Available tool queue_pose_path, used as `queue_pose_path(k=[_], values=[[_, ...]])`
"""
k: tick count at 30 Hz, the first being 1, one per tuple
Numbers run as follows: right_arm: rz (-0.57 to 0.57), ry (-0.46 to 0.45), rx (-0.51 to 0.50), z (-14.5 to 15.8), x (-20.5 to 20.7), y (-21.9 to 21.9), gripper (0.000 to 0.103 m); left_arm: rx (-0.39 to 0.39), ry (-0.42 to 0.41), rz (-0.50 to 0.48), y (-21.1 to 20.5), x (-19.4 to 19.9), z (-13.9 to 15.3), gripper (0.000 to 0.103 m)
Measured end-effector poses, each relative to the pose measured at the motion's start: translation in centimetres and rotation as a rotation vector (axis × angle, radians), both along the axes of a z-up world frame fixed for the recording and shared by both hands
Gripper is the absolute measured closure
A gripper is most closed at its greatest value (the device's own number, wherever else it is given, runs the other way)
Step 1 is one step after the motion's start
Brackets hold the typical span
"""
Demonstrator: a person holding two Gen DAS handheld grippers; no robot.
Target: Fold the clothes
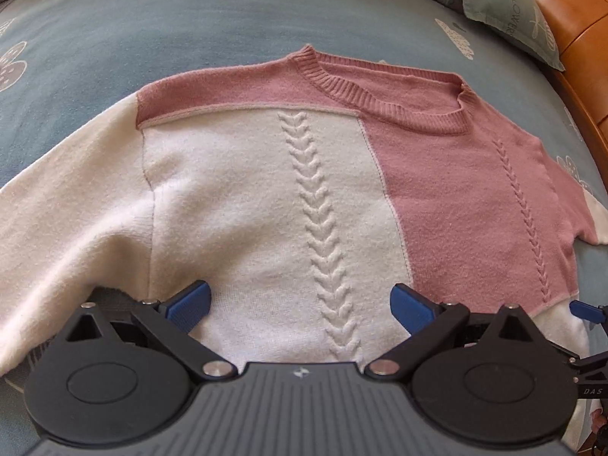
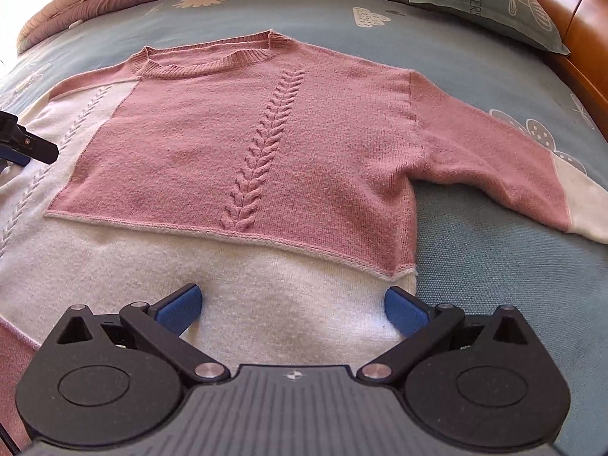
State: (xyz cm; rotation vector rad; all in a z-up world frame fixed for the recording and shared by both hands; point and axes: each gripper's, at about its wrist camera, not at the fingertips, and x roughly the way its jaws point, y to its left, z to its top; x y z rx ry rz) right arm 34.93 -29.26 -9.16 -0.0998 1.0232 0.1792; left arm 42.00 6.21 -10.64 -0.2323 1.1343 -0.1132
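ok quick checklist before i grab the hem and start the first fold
1. Sweater spread flat, front up, on the bed: ok.
2. Left tongs open, over the white hem area: ok.
3. Right tongs open, near the hem's corner: ok.
4. Both sleeves laid out: the pink sleeve is spread out, ok; the white sleeve runs out of view, cannot tell.
5. Hem edge itself in view: hidden under the tongs, cannot tell.
6. Pillow clear of the sweater: ok.
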Motion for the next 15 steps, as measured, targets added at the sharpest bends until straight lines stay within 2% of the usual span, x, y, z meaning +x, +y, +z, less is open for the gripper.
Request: queue_pose_path(k=[4,12,13,15], values=[[-0.001,-0.004,-0.006,0.0,-0.1,0.1,0.0,0.005,0.016,0.042,0.6,-1.2,1.8,0.004],[-0.015,-0.016,-0.01,-0.1,-0.3,0.2,0.0,-0.023,0.086,-0.026,-0.5,-3.4,0.3,0.006],[-0.013,-0.014,-0.01,0.0,-0.2,0.2,0.0,-0.029,0.068,-0.011,-0.2,-3.9,0.5,0.01],[-0.011,-0.012,-0.01,0.0,-0.2,0.2,0.0,-0.038,0.046,0.022,0.2,-4.5,1.0,0.011]])
